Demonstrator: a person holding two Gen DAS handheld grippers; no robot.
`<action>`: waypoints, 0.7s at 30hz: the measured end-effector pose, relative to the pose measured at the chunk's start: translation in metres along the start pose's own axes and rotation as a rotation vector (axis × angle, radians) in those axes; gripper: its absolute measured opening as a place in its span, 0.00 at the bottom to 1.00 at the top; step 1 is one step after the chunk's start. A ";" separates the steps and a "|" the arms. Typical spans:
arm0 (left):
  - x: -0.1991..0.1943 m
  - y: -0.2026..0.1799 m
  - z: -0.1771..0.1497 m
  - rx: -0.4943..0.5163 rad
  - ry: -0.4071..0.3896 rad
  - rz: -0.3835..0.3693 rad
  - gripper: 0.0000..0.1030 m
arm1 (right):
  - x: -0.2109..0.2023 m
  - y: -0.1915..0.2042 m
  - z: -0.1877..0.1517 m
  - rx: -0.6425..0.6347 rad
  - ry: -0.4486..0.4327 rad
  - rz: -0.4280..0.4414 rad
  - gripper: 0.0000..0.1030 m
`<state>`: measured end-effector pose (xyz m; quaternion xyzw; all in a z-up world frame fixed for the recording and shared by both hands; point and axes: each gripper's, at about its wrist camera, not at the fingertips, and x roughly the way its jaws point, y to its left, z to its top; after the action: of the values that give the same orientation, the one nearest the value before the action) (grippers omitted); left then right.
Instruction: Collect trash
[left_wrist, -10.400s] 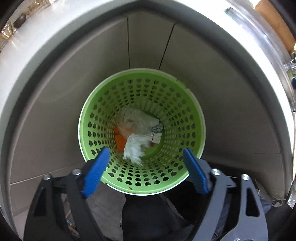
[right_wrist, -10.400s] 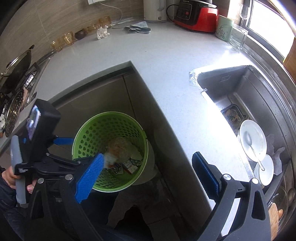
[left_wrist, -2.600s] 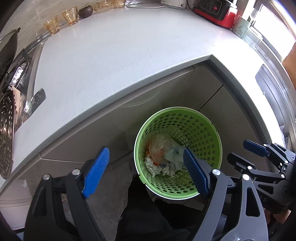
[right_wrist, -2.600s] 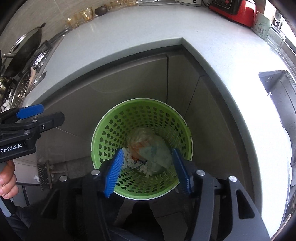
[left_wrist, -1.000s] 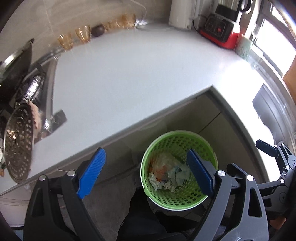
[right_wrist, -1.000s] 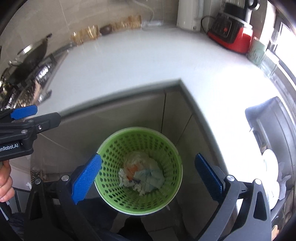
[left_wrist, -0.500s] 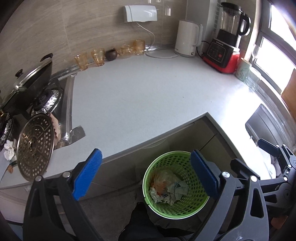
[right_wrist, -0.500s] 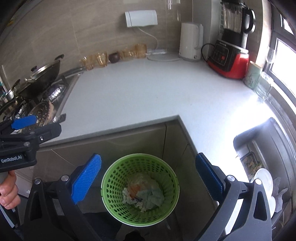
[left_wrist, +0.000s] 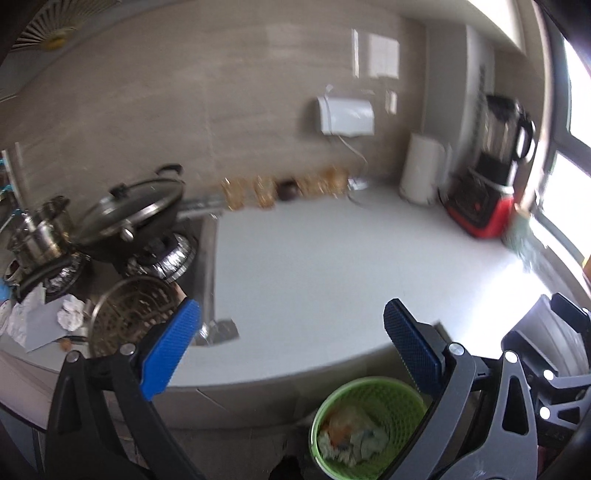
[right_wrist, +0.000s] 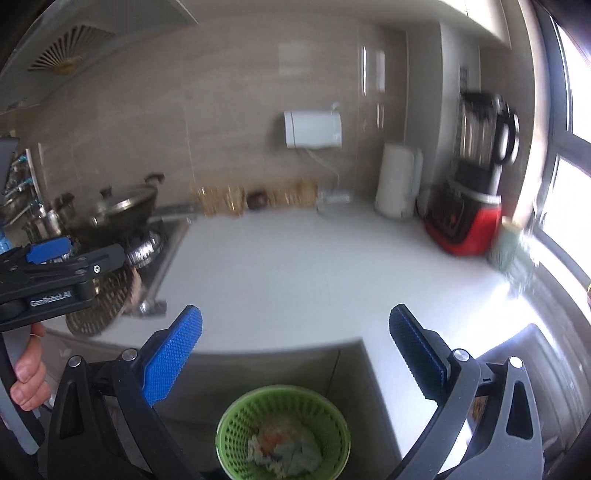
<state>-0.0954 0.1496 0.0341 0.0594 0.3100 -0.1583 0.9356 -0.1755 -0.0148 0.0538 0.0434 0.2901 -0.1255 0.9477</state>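
Observation:
A green perforated bin stands on the floor below the counter corner and holds crumpled trash. It also shows in the right wrist view. My left gripper is open and empty, high above the white counter. My right gripper is open and empty, also above the counter. A crumpled white paper ball lies with loose paper at the far left by the stove.
A lidded wok and steel pot sit on the stove. A round metal rack lies beside it. Glass cups, a white kettle and a red blender line the back. The sink is at right.
Both grippers have risen and tilted up from over the bin, so the wall and stove now show. The right gripper opened wide after 2.6 s ago.

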 end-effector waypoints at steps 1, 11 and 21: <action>-0.003 0.002 0.004 -0.010 -0.010 0.015 0.93 | -0.005 0.002 0.007 -0.008 -0.022 0.004 0.98; 0.002 0.009 0.007 -0.035 0.006 0.070 0.93 | -0.019 0.011 0.028 0.009 -0.074 0.059 0.98; 0.019 0.008 0.012 -0.021 0.004 0.046 0.93 | -0.009 0.013 0.031 0.024 -0.063 0.055 0.98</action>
<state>-0.0716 0.1492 0.0328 0.0571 0.3121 -0.1332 0.9389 -0.1630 -0.0055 0.0847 0.0586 0.2572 -0.1039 0.9590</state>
